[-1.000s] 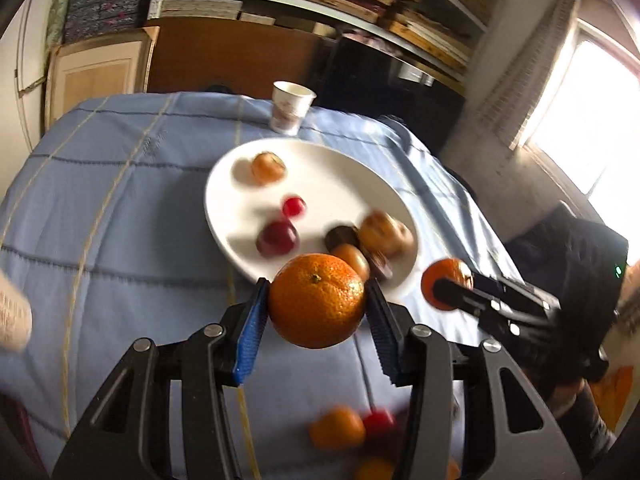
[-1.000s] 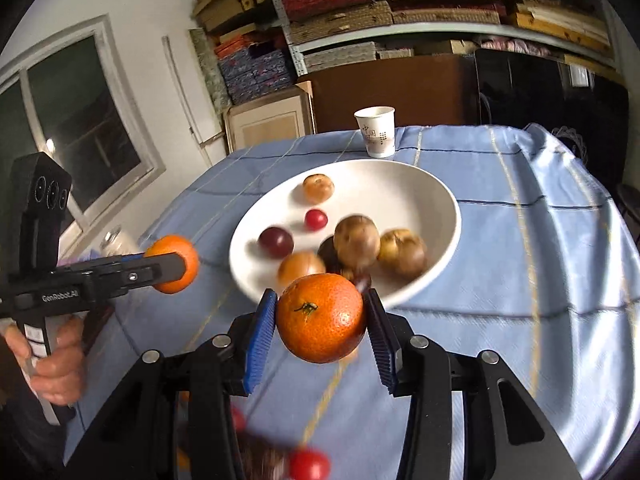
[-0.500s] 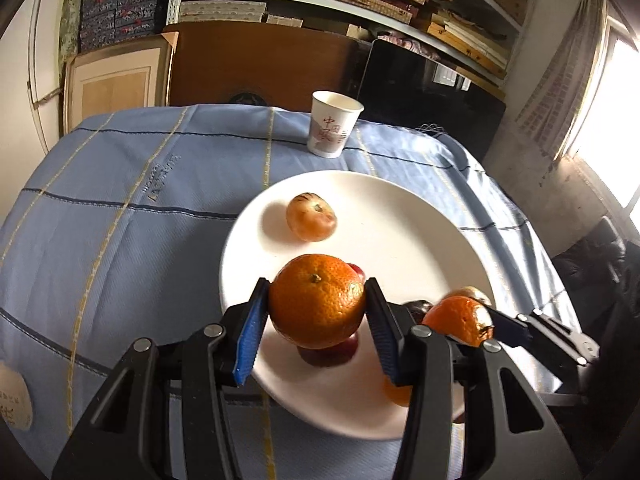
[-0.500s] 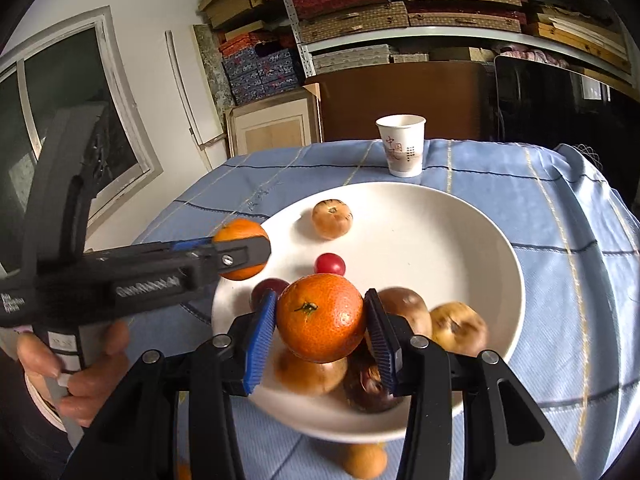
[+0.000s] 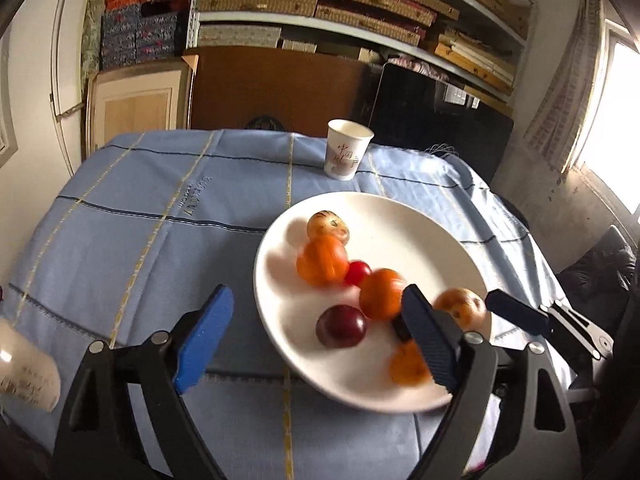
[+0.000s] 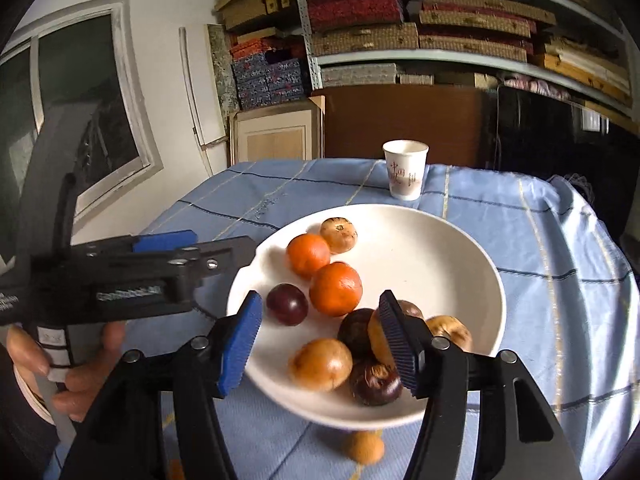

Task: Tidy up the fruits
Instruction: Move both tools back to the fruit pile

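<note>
Over a white plate (image 6: 460, 240), both grippers are being shown with jaws parted and nothing between the pads, having just been opening. Just beyond the right gripper (image 6: 320, 336), two oranges (image 6: 335, 289) are lying side by side in the plate's left half; in the left wrist view they are being blurred, possibly by rolling. The left gripper (image 5: 316, 340) is being held wide over the plate's near-left rim. Around the oranges, a dark plum (image 6: 287, 304), a small red fruit (image 5: 358, 273) and several brown fruits are being kept in the same plate. Below the near rim, one small orange fruit (image 6: 363, 446) is lying loose on the blue tablecloth (image 6: 560, 248), close under the right gripper, likely the nearer hand for it. A paper cup (image 6: 405, 169) is standing well behind.
</note>
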